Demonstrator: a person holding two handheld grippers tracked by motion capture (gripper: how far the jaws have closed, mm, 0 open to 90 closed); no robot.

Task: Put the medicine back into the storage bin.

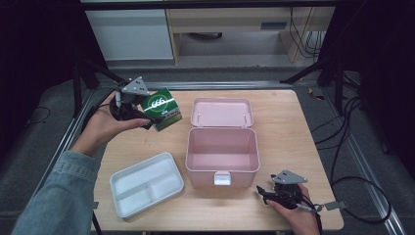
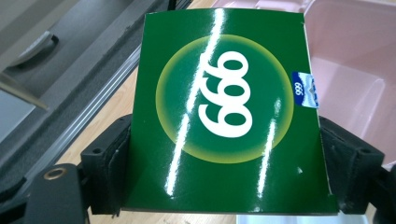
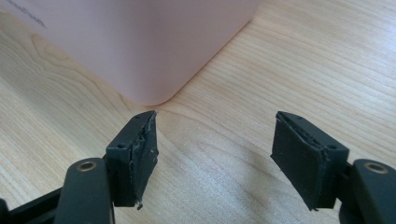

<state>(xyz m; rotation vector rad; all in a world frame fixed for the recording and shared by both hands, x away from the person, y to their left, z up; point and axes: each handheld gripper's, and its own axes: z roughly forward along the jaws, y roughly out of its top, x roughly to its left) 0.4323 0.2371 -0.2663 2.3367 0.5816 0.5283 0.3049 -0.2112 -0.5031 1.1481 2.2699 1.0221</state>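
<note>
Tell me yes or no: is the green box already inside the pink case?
No, the green box is held in the left claw, left of the open pink case.

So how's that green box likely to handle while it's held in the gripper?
The green box looks like thin glossy card, so probably light and a bit slippery. The left gripper clamps its sides; its top edge bows slightly, so a harder squeeze might dent it.

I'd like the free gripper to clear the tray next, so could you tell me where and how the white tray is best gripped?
Probably by the rim of the white tray at its right end, coming from above with one jaw inside and one outside. It lies flat and open side up on the table, is likely too wide to span, and that end lies nearest the open right gripper.
</note>
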